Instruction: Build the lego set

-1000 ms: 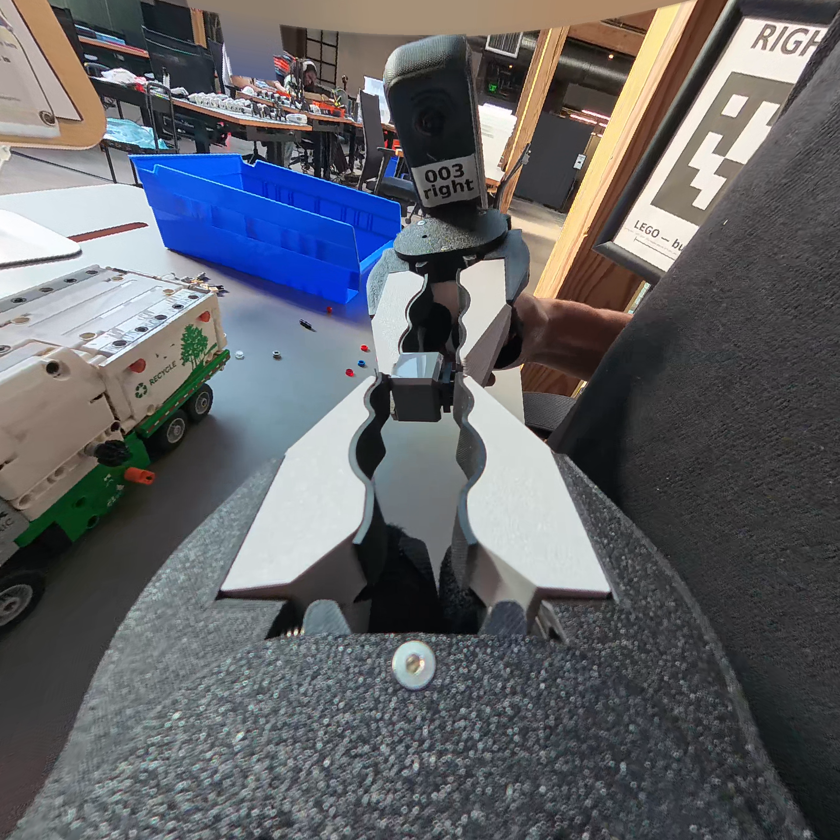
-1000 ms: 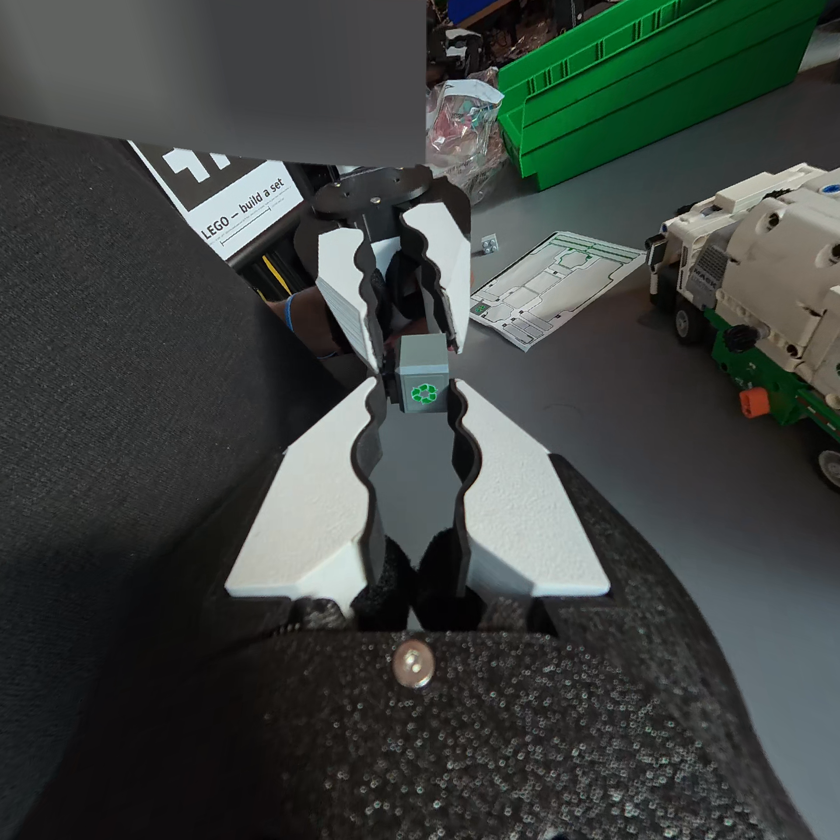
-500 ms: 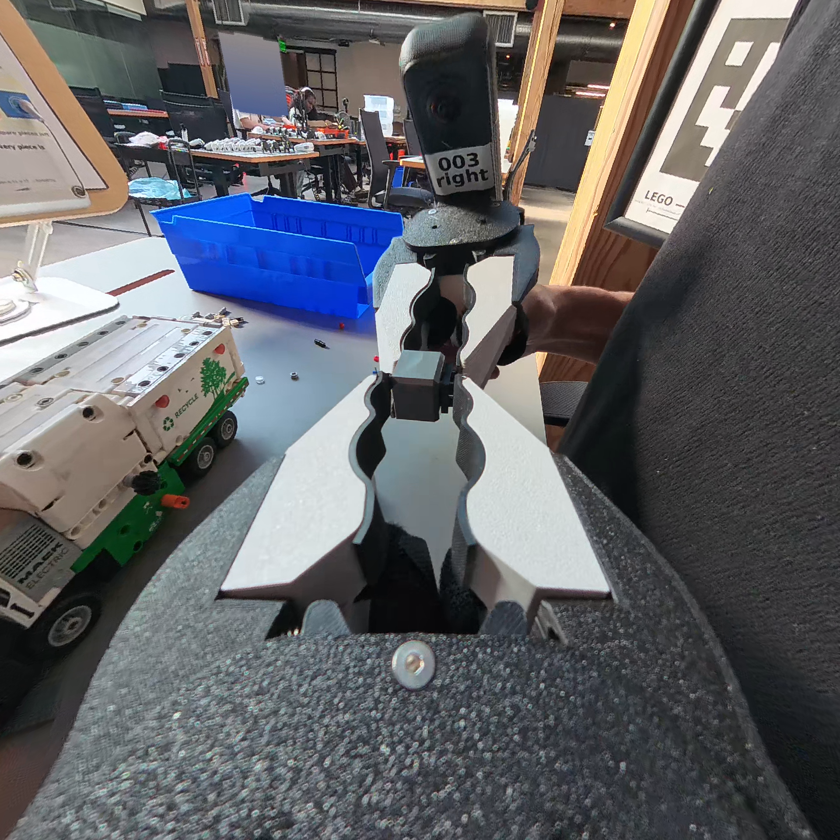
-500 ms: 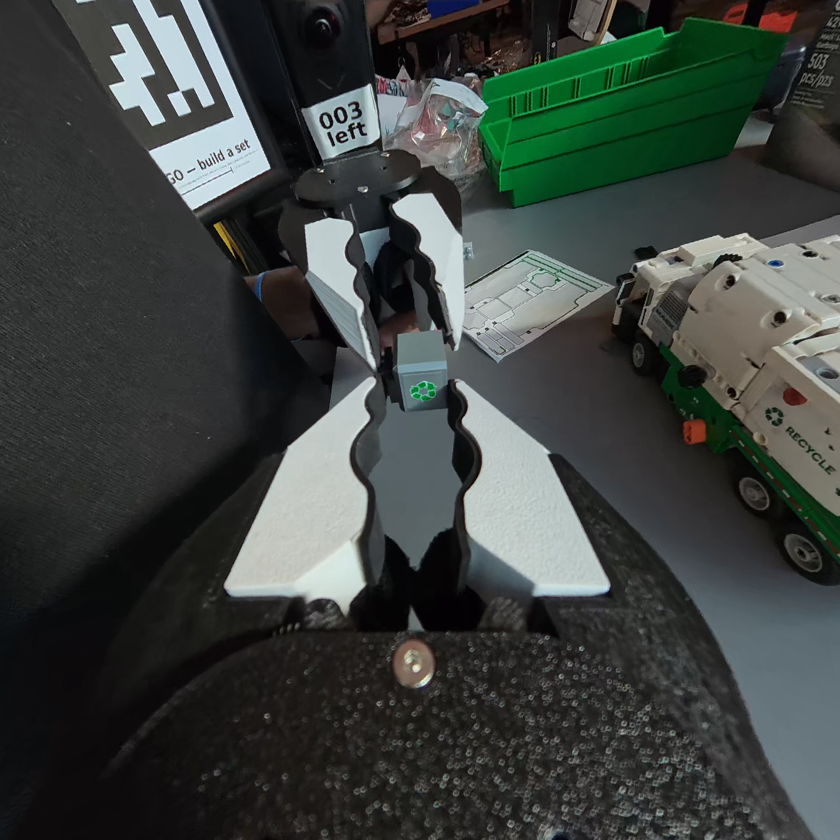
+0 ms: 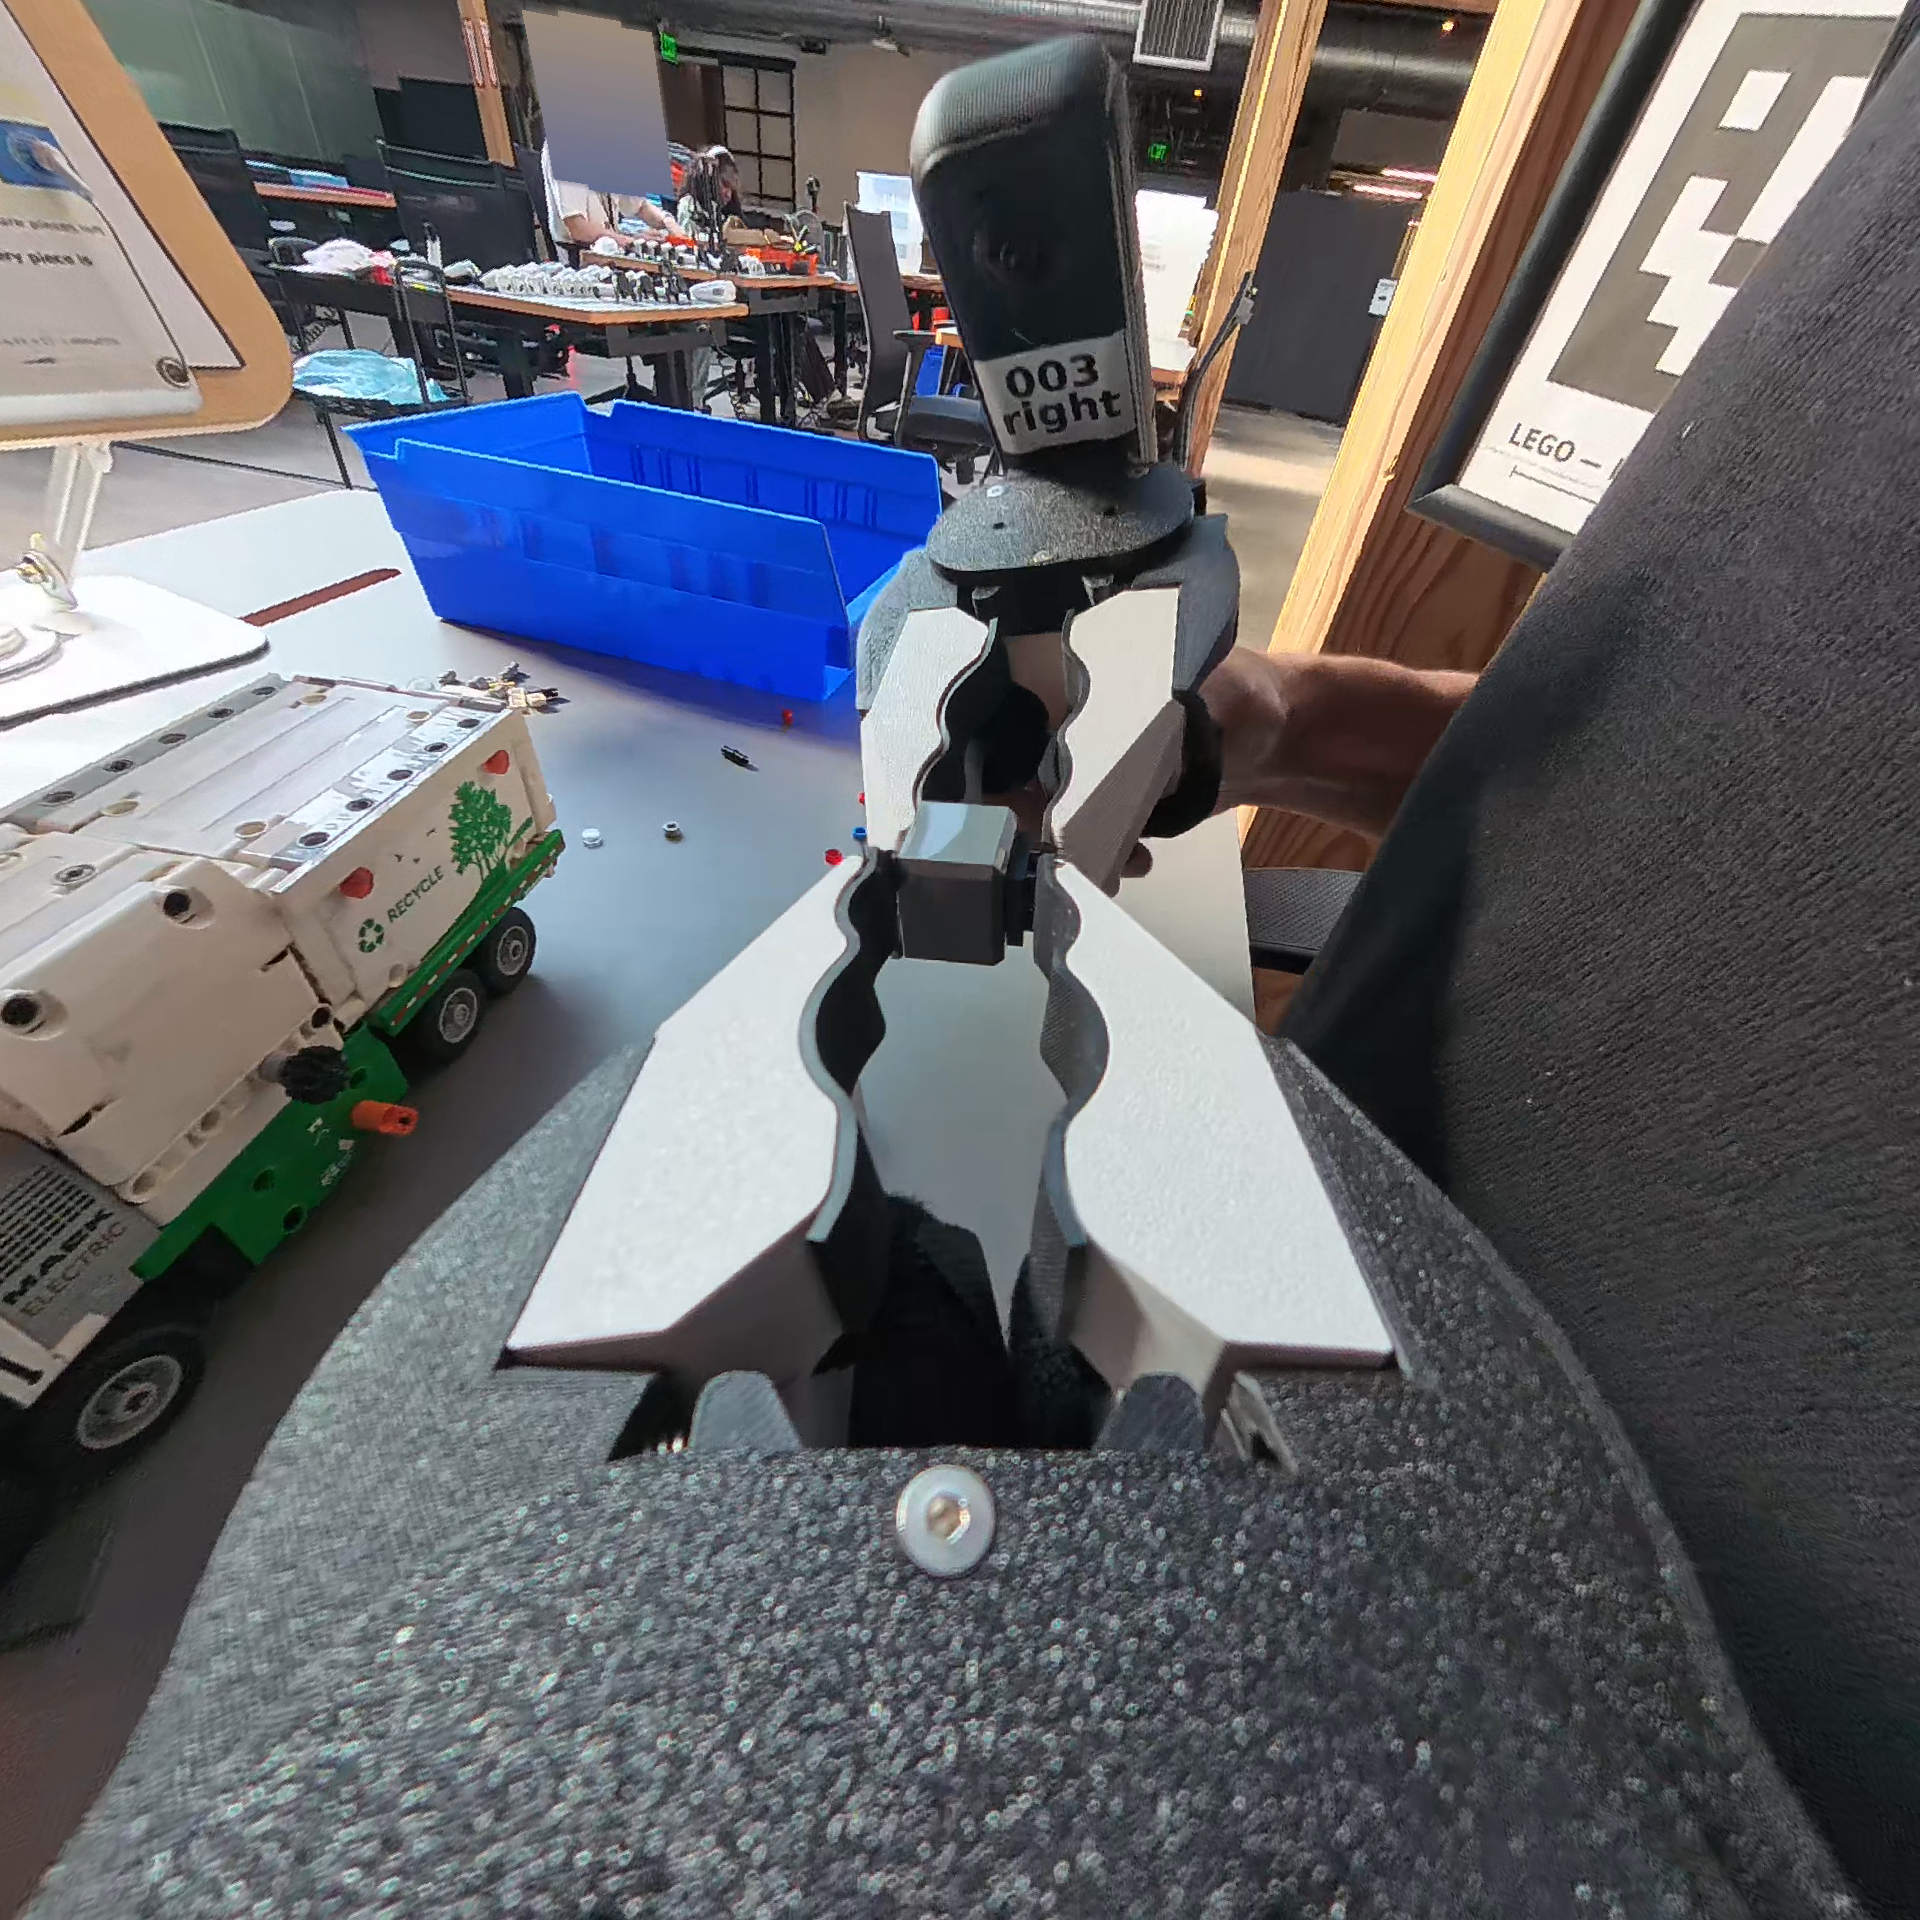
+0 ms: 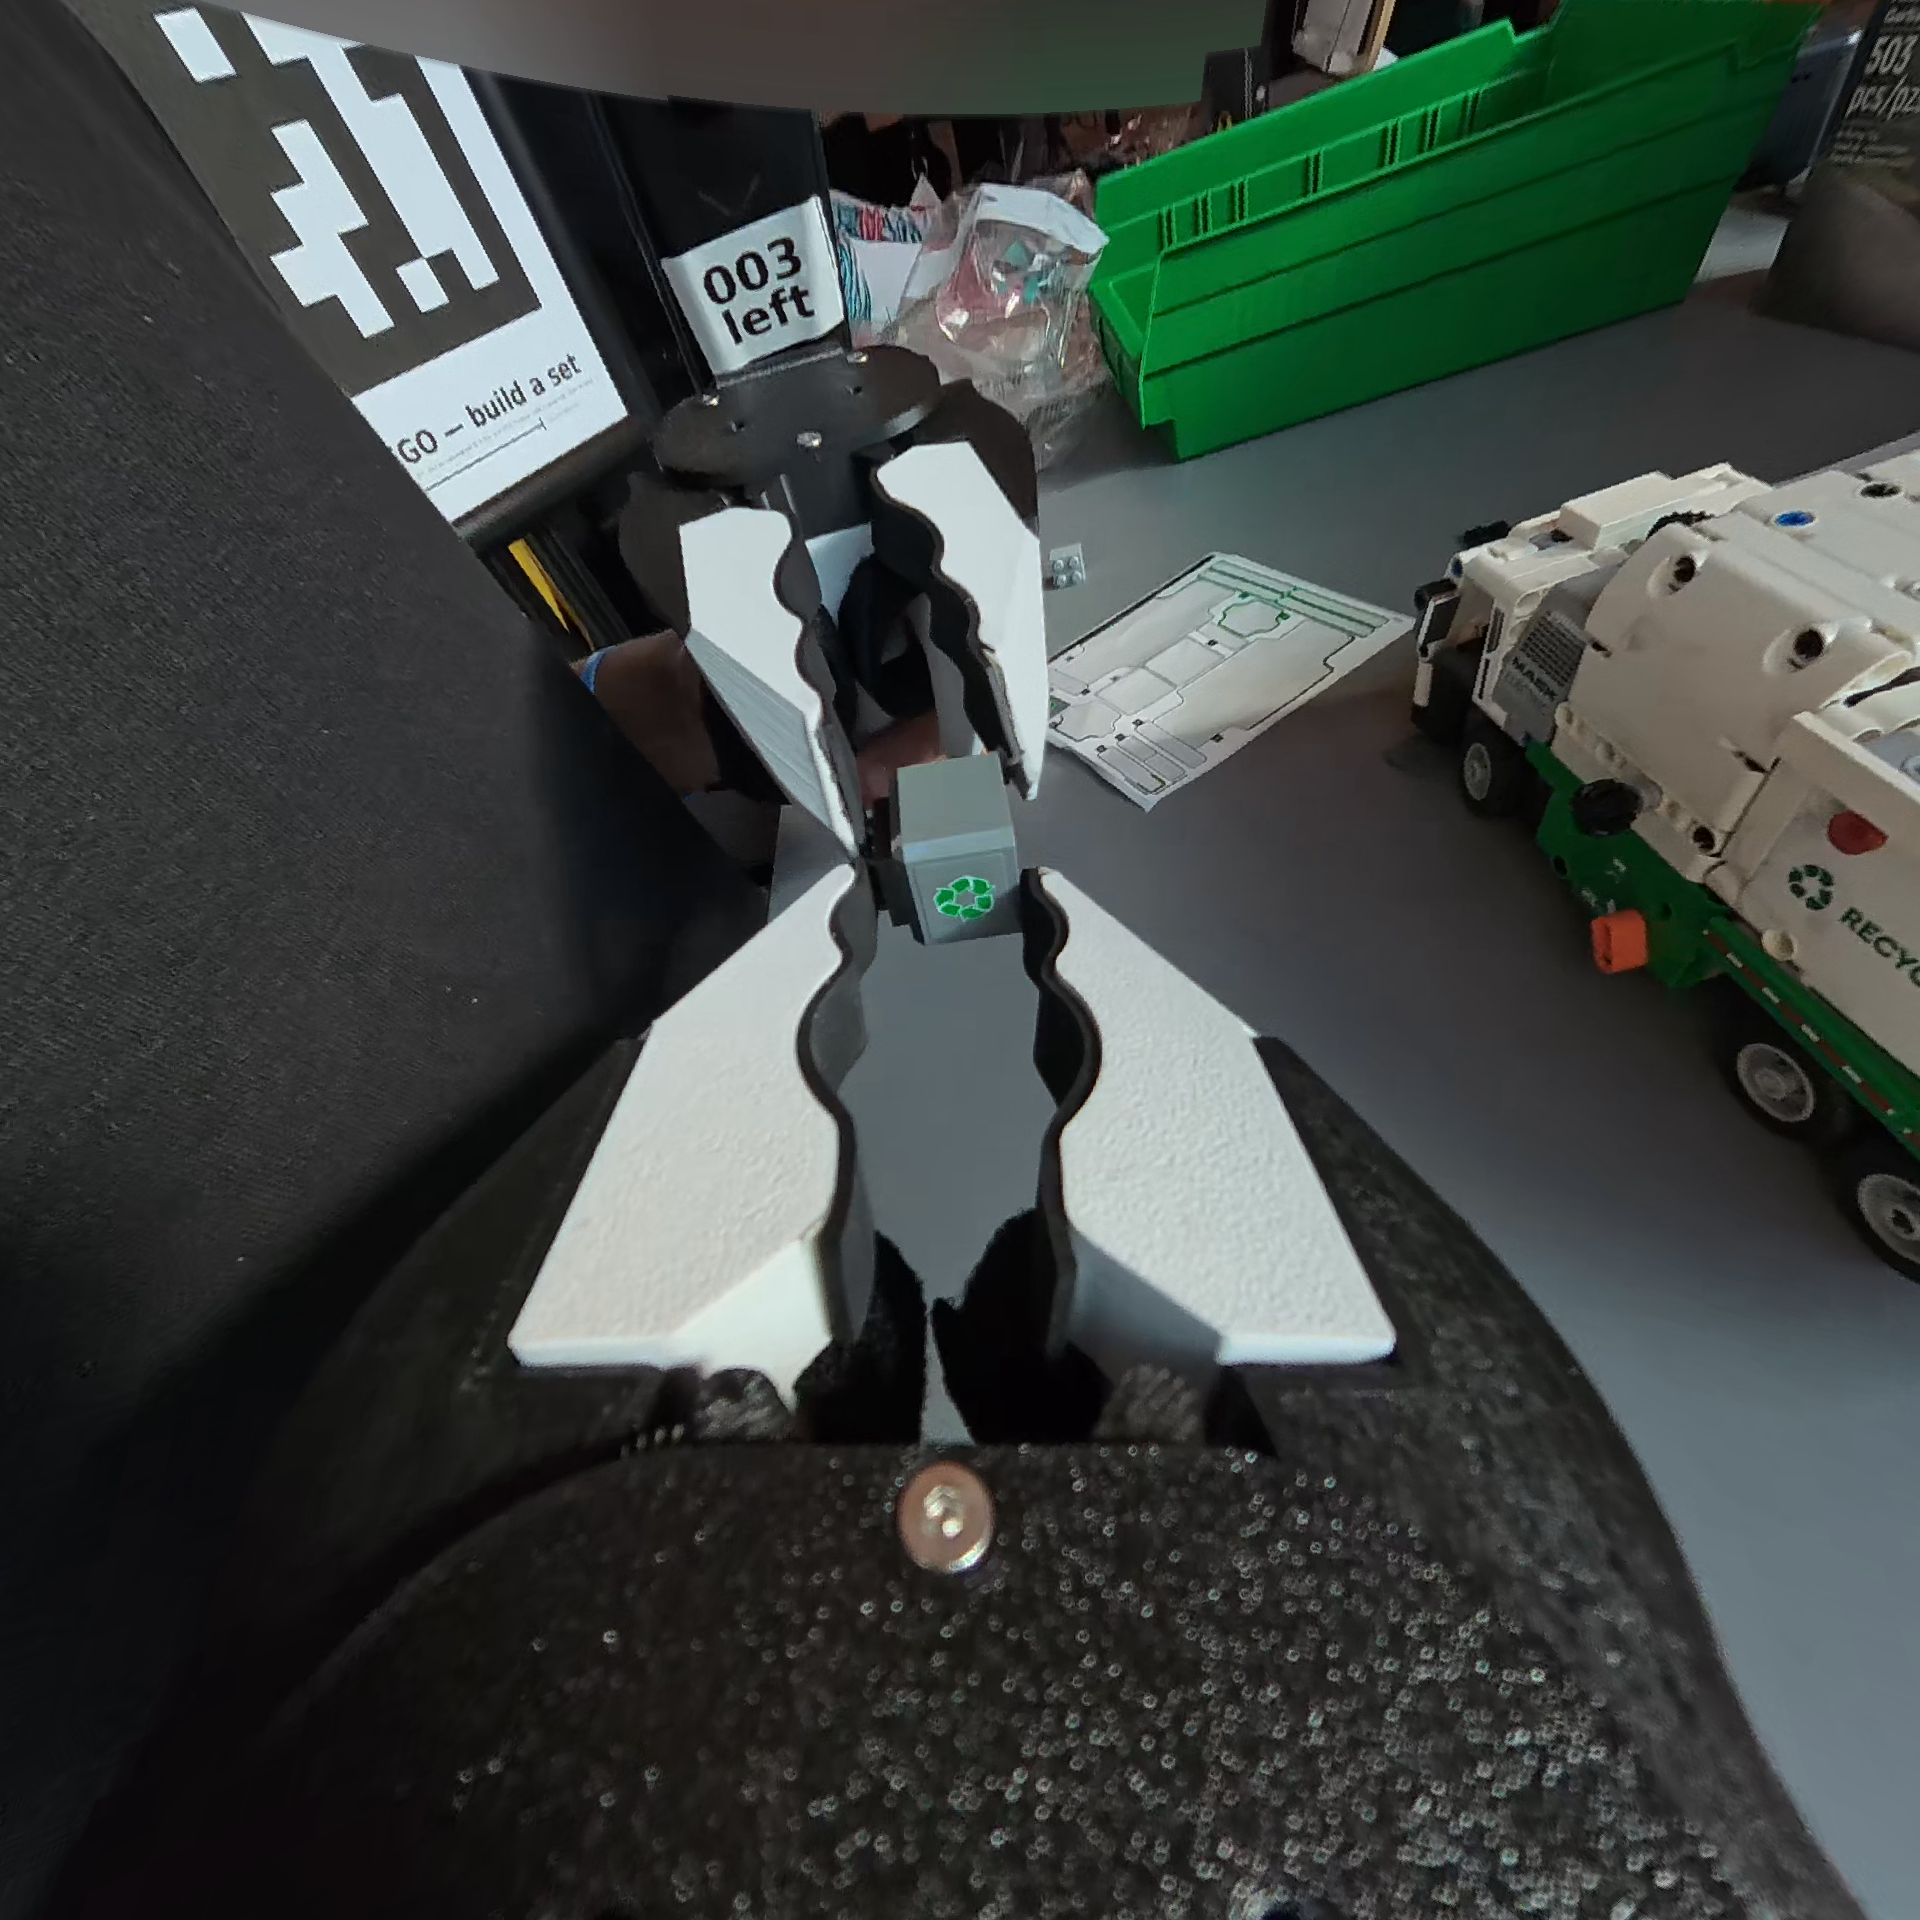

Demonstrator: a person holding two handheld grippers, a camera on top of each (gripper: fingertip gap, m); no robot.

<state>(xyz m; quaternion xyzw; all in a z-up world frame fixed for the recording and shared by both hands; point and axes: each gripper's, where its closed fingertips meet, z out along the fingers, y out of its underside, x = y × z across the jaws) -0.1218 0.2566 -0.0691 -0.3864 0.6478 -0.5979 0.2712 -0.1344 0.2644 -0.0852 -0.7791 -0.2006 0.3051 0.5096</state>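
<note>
1. Two grippers meet tip to tip above the worktop [image 5: 665,935]; our left gripper [image 5: 956,914] and right gripper [image 6: 940,894] both pinch the small grey block [image 6: 956,873].
2. Its recycling-symbol face points toward our right gripper; we cannot tell its long axis.
3. We judge the truck [image 5: 239,914] lies well apart, on the left gripper's left.

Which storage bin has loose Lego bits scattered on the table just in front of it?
The blue bin, seen in the left wrist view; small loose pieces dot the table before it. The green bin has none showing.
</note>
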